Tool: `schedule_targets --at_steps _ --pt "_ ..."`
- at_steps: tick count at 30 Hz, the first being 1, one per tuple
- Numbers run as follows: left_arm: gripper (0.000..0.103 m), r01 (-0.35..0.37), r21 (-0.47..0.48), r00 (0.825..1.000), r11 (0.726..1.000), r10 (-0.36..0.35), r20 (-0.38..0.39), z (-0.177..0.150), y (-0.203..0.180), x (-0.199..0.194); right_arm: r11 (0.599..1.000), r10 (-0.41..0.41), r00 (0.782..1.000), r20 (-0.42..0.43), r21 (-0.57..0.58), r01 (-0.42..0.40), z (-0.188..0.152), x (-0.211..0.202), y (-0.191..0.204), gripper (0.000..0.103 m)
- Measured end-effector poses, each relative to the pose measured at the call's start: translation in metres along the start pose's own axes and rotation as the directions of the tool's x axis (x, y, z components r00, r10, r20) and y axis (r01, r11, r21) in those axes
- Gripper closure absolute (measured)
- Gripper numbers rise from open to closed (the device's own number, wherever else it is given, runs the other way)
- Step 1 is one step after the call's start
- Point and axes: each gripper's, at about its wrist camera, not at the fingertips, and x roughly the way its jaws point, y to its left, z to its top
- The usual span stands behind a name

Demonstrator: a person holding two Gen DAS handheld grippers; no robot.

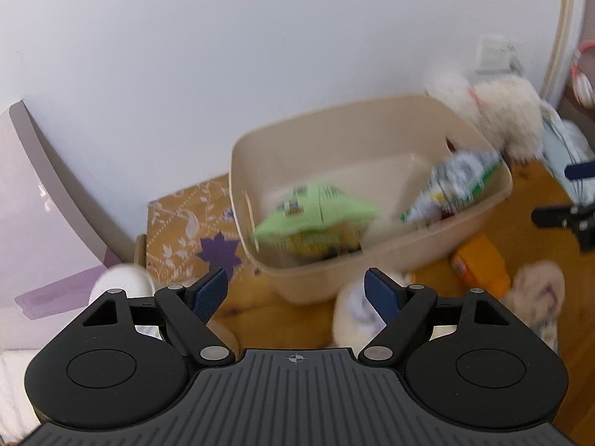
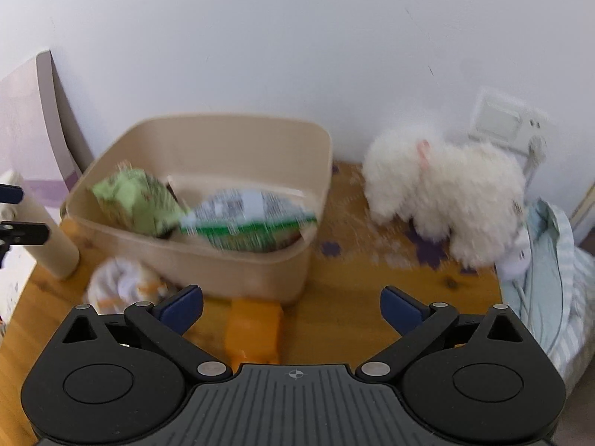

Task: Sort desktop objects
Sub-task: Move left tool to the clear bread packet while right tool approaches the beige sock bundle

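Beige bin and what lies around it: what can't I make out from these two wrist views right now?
- Print on the green packet and white-green packet: motion blur, both views.
- Bottom of the beige bin: hidden by the packets and near wall.
- Orange container: near end hidden behind the right gripper body.
- Rolled cloth: partly behind a left gripper finger.

a plain white wall (image 2: 260, 37) rises behind a warm brown wooden tabletop (image 2: 346, 319); a white rectangular wall plate (image 2: 502, 117) sits low at the wall's right.
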Motion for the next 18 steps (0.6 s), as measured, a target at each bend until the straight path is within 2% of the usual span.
schedule_targets --at_steps 9,18 --pt "0.021 0.041 0.106 0.994 0.994 -0.029 -0.109 -0.05 -0.008 0.007 1.0 0.002 0.996 -0.088 0.017 -0.001 -0.046 0.004 -0.013 0.0" --pt "0.021 0.118 0.224 0.97 0.968 -0.064 -0.236 -0.08 -0.021 0.024 0.999 0.024 0.983 -0.179 -0.034 -0.031 -0.069 0.023 0.006 0.0"
